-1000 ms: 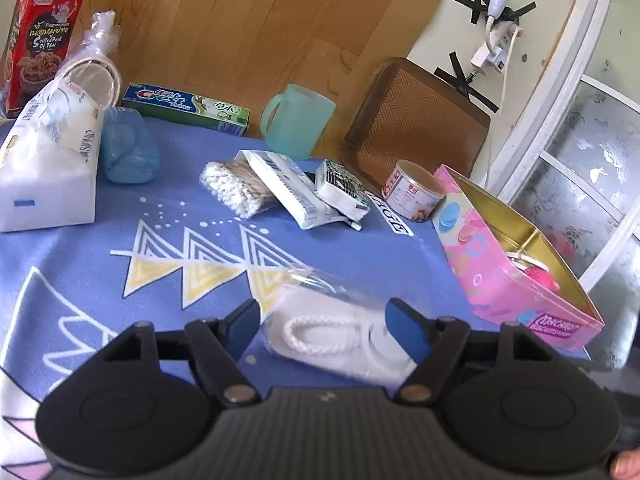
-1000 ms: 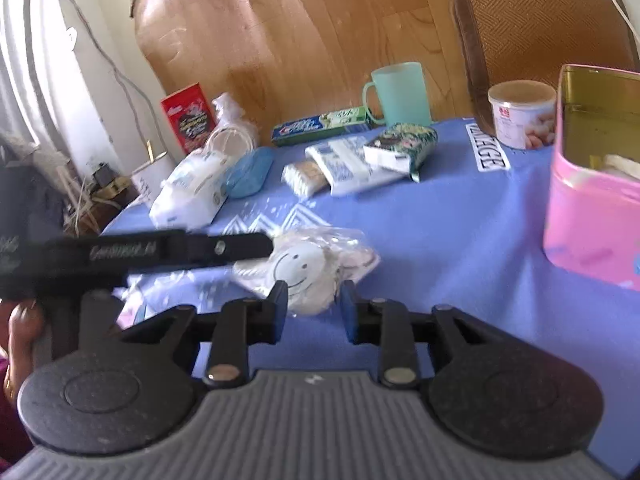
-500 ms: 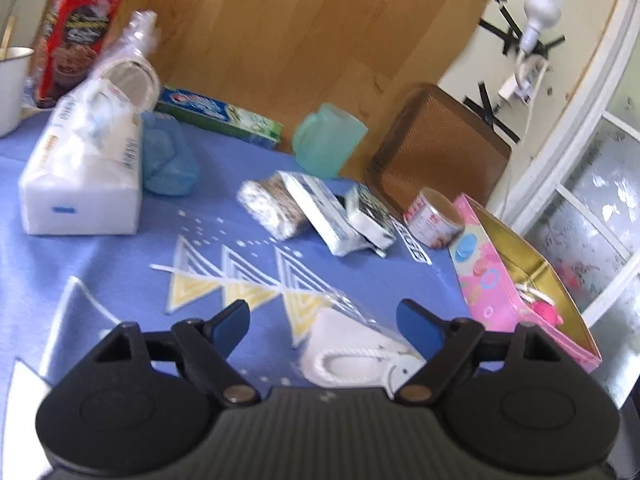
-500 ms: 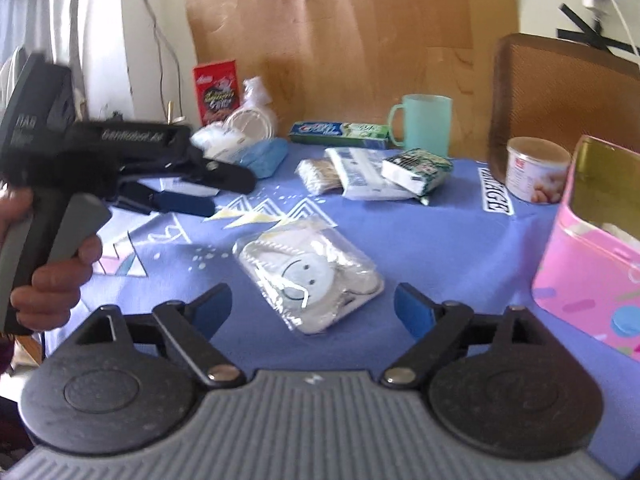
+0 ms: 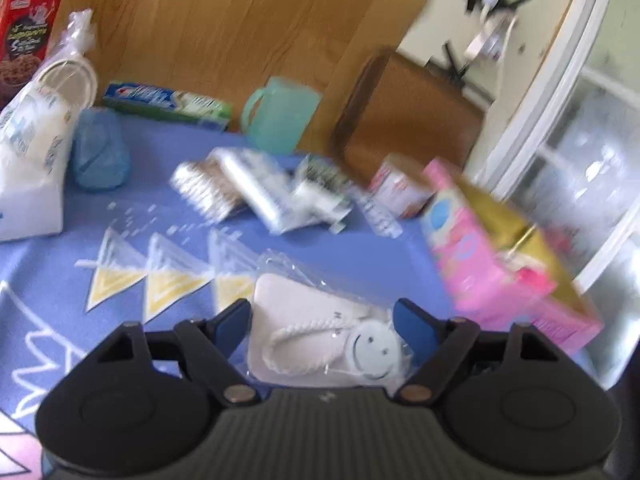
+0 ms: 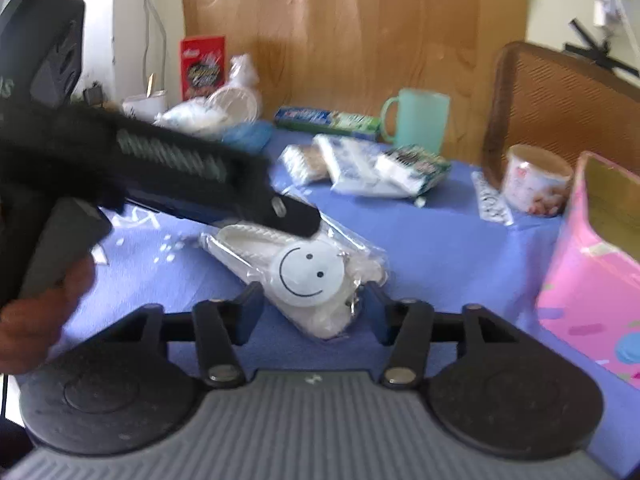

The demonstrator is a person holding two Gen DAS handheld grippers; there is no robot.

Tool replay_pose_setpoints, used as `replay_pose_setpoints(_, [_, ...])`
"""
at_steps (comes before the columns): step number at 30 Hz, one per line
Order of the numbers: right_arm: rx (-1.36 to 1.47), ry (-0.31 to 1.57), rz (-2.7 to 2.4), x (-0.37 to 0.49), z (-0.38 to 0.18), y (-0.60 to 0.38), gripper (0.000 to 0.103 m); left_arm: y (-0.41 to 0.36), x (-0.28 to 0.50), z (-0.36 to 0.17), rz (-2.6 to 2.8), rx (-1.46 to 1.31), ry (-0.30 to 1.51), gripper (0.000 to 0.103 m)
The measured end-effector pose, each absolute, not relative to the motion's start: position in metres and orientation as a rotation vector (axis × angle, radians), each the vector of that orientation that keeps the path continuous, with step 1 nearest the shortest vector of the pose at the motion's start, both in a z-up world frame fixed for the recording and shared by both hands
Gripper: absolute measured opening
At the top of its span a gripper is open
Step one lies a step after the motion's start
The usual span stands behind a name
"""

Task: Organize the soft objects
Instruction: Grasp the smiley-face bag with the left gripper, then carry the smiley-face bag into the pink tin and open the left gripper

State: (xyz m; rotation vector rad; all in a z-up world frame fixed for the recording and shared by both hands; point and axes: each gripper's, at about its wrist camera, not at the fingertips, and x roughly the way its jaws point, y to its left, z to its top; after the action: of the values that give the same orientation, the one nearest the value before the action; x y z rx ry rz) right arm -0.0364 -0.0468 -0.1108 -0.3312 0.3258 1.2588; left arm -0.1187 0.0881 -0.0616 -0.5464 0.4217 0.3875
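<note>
A clear bag [image 5: 312,312] holding a white soft item with a cord and a smiley disc [image 6: 308,268] lies on the blue tablecloth [image 5: 340,248]. My left gripper [image 5: 324,318] straddles one end of the bag. Its jaws are closing, with the pads at the bag's edges and not squeezing it. In the right wrist view its fingers [image 6: 296,220] reach over the bag's far end. My right gripper [image 6: 312,306] straddles the near end with its jaws closing, and the pads are still short of the plastic. The open pink tin [image 5: 480,272] stands to the right.
Further back lie a tissue pack [image 5: 28,152], a blue pouch [image 5: 100,152], cotton swabs [image 5: 204,192], flat packets [image 6: 360,168], a toothpaste box [image 5: 168,104], a green mug [image 5: 280,114] and a round tub [image 6: 536,180]. A brown chair [image 6: 560,100] stands behind the table.
My right gripper let go of the bag, opened wide and now narrows around its near end. My left gripper pulled back, then returned over the bag, which now rests on the cloth.
</note>
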Motion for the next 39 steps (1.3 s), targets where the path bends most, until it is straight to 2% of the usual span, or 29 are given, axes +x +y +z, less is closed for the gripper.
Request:
replay_pose_setpoints(11, [-0.106,0.149,1.019,0.009,-0.065,-0.11,0.049,0.028,-0.041,0.008,0.203,-0.338,0.347,0.08])
replay_pose_setpoints(18, [-0.026,0.138,0.784,0.061,-0.064,-0.157,0.048,-0.018,0.05,0.013,0.048,-0.263,0.395,0.081])
replay_pose_setpoints(22, [-0.058,0.129,0.537,0.094,-0.078,-0.167,0.057,-0.03,0.091,-0.003,0.107,-0.238,0.452,0.086])
replay_pose_setpoints(26, [0.058,0.184,0.549,0.107,-0.086,-0.191,0.056,-0.025,0.084,-0.013,0.113,-0.265,0.459,0.086])
replay_pose_setpoints(39, [0.087,0.137,0.67,0.064,-0.077,-0.171,0.056,-0.012,0.01,-0.017,0.218,-0.22,0.403,0.091])
